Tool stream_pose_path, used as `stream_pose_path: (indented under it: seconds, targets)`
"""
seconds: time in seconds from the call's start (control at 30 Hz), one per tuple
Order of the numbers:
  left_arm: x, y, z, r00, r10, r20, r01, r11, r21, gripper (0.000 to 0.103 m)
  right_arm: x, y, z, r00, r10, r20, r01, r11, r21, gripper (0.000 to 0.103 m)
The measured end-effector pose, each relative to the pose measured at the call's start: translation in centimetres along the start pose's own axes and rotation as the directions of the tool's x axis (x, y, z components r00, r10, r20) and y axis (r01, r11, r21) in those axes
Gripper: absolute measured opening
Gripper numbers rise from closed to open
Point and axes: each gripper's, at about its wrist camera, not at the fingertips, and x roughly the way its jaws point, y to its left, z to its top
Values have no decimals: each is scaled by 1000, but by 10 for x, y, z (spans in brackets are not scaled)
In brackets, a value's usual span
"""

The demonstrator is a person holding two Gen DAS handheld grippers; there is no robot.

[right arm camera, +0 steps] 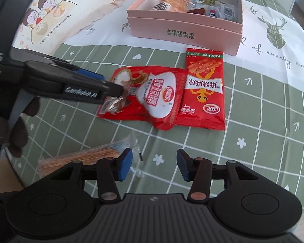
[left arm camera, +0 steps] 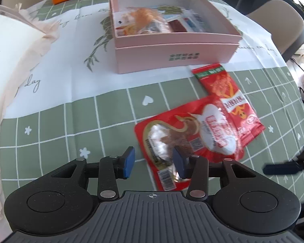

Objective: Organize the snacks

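Both views are lit brightly and evenly by daylight, and a blown-out white glare is seen at the top right corner of the left wrist view. Only soft, short shadows are cast, such as the one beneath the shallow pink cardboard box (left arm camera: 172,50) on the green-and-white checked tablecloth (left arm camera: 71,121). Specular highlights are seen on the glossy red foil snack pouch with a white panel (right arm camera: 150,95). Strong fisheye bending is shown: grid lines are curved towards the edges. Slight blur is noticed on the packets inside the box in the left wrist view, while print is rendered sharper in the right wrist view. Dark vignetting is found at the lower corners.
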Motion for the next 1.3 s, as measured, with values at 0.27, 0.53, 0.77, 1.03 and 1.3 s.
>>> stream_pose_path:
  seconds: [0.27, 0.53, 0.77, 1.03, 1.3]
  targets:
    - [1, 9, 0, 1000, -6, -1, 6, 1000, -23, 47, -2, 15, -9, 972, 217, -91, -207, 972, 111, 48]
    - [-2, 17, -4, 1000, 17, -16, -18, 999, -27, 42, 29, 30, 12, 969, 240, -66, -226, 959, 173, 39]
    - [-9, 29, -4, 1000, 23, -9, -23, 998, -65, 41, 18, 38, 44, 996, 20, 88, -23, 999, 31, 12]
    - [-30, 0, -17, 987, -114, -117, 120, 992, 40, 40, 29, 20, 72, 971, -159, 178, 160, 987, 10, 12]
    - [-17, -24, -25, 975, -150, -165, 170, 979, 112, 36, 21, -13, 65, 964, -182, 191, 177, 983, 42, 33]
